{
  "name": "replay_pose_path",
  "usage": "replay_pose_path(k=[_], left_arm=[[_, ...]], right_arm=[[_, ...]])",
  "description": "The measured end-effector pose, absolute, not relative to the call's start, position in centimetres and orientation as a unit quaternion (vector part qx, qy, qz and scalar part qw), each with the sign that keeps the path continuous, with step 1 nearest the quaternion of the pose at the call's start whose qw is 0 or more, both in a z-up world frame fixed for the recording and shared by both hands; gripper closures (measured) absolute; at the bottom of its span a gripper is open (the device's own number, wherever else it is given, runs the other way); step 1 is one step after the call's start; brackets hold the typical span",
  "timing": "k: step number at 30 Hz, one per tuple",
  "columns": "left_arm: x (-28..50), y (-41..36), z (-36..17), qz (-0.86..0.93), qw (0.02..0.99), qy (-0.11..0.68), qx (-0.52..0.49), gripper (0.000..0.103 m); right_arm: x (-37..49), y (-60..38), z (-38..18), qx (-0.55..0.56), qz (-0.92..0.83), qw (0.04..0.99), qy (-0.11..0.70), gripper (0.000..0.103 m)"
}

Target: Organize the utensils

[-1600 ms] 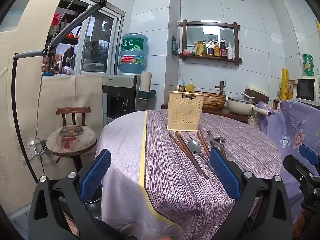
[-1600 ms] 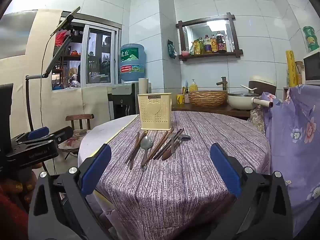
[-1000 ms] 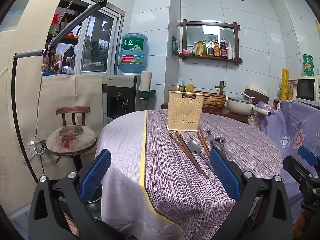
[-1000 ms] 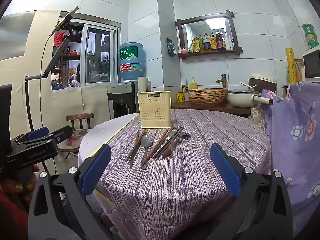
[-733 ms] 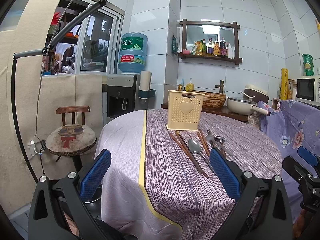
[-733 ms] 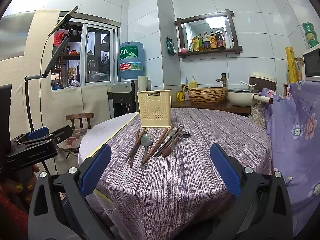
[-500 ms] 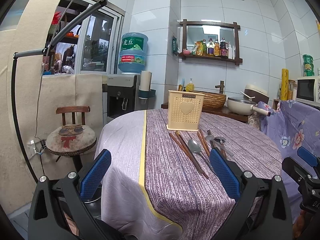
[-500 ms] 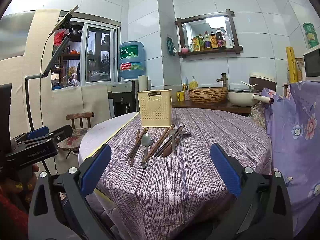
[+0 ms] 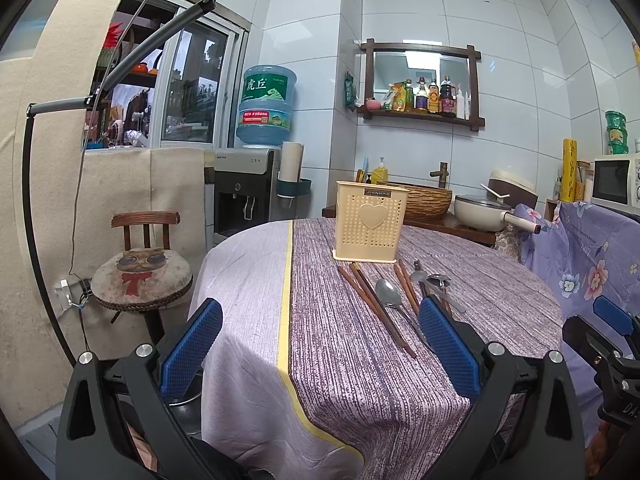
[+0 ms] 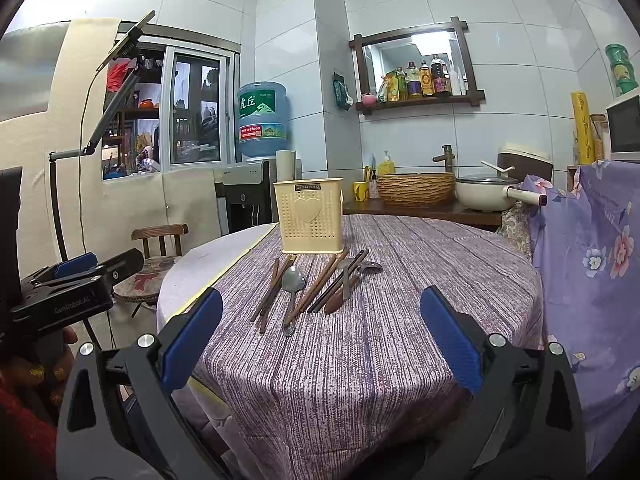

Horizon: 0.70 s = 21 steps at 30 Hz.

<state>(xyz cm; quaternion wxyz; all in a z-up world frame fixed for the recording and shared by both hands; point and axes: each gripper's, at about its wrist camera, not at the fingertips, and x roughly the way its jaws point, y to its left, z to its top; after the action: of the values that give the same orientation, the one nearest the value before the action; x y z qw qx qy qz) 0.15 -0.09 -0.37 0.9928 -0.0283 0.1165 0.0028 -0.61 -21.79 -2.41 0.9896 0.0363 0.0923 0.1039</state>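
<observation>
- Two hand-held grippers hang short of the round table's purple striped cloth [image 10: 360, 360], both empty: the left gripper [image 9: 318, 354] and the right gripper [image 10: 320, 336] each hold their blue-padded jaws spread wide, nothing between them.
- Nearest risk: the cloth drapes loose over the table edge in front of the cream perforated plastic utensil holder with a heart on its face [image 10: 310, 216], so a low approach could snag and drag it, shifting everything on it.
- Next, the utensils lie flat in a tight fan just in front of the holder: brown wooden chopsticks [image 10: 272, 292], a steel spoon [image 10: 292, 284], and further dark-handled pieces [image 10: 346, 280] to the right of the spoon.
- Several touch or cross, so closing on one could pinch its neighbour or roll it aside; thin sticks flat on fabric are likely to slip from wide pads.
- Farthest, the holder stands upright and looks light; bumping its rim while dropping a piece in could tip it backward.
- Both grippers aim at the same cluster, so they could collide.
</observation>
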Motion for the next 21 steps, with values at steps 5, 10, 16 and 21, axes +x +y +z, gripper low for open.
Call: replay_pose_path(k=[5, 10, 16, 21], left_arm=[[0.19, -0.01, -0.35, 0.003, 0.993, 0.118, -0.029, 0.005], [0.21, -0.07, -0.42, 0.004, 0.992, 0.120, -0.029, 0.005], [0.48, 0.10, -0.39, 0.005, 0.992, 0.124, -0.031, 0.005], [0.76, 0.35, -0.44, 0.007, 0.991, 0.129, -0.033, 0.005]], right_arm=[[-0.46, -21.75, -2.39, 0.037, 0.105, 0.989, 0.096, 0.005], [-0.43, -21.73, -2.42, 0.038, 0.105, 0.989, 0.098, 0.005], [-0.38, -21.73, -2.36, 0.039, 0.104, 0.989, 0.100, 0.005], [-0.18, -21.68, -2.34, 0.040, 0.106, 0.988, 0.106, 0.005]])
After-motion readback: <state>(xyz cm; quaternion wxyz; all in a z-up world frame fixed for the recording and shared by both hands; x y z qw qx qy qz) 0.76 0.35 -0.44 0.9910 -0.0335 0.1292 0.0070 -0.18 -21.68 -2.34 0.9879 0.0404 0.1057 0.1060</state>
